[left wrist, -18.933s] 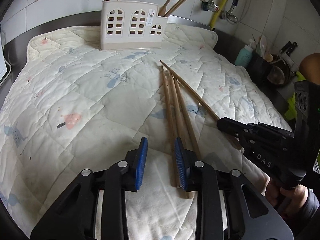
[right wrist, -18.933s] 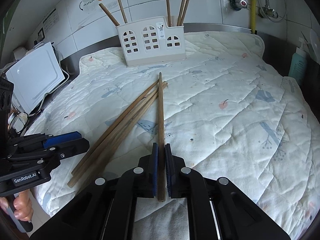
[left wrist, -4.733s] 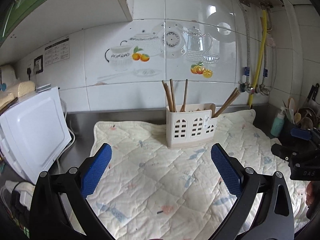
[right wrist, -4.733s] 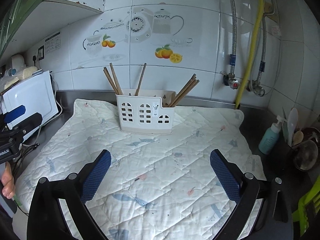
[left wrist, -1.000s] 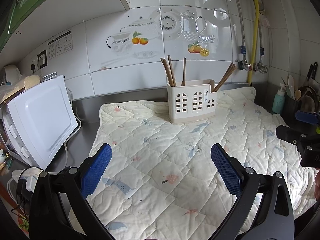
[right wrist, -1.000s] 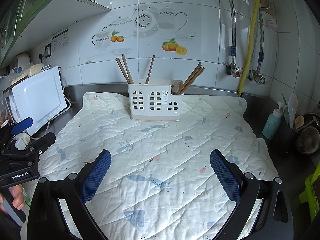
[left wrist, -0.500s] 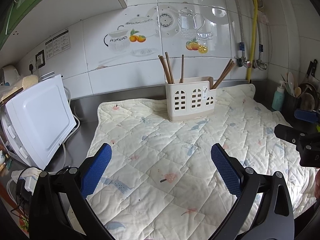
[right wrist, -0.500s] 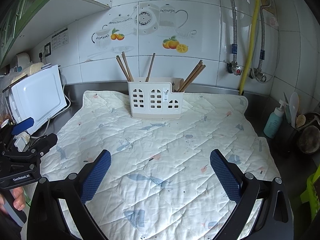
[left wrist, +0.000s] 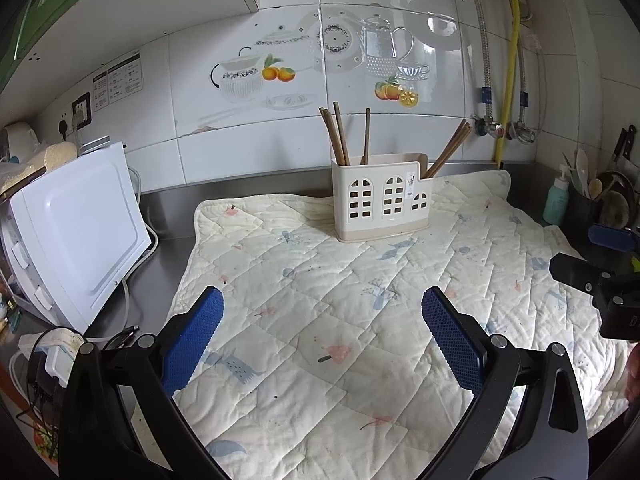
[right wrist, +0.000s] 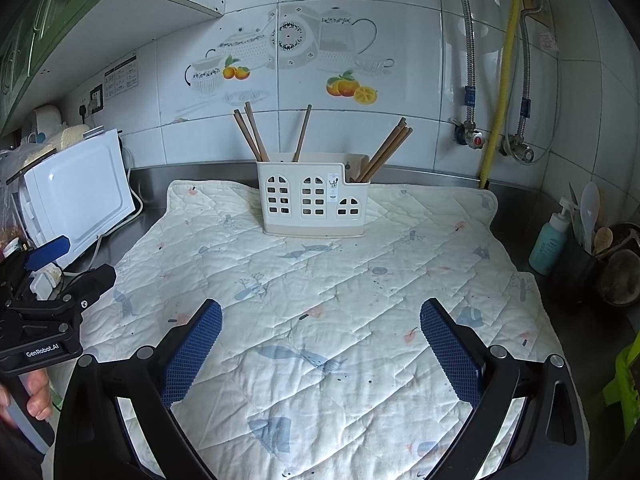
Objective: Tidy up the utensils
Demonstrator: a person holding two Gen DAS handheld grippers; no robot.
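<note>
While chopsticks [right wrist: 251, 132] stand in holder [right wrist: 314, 199] (mat's [right wrist: 400, 280] far edge) — left gripper [left wrist: 322, 336], right gripper [right wrist: 320, 338] fingers spread, holding nothing.

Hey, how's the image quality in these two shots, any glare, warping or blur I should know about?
Left wrist view: window glare on the glossy wall tiles, strong fisheye bending at the edges, dark corners; the utensil holder is sharp. Right wrist view: same barrel warp, curving the yellow pipe; soft even daylight on the quilted mat, faint shadows, no motion blur.
</note>
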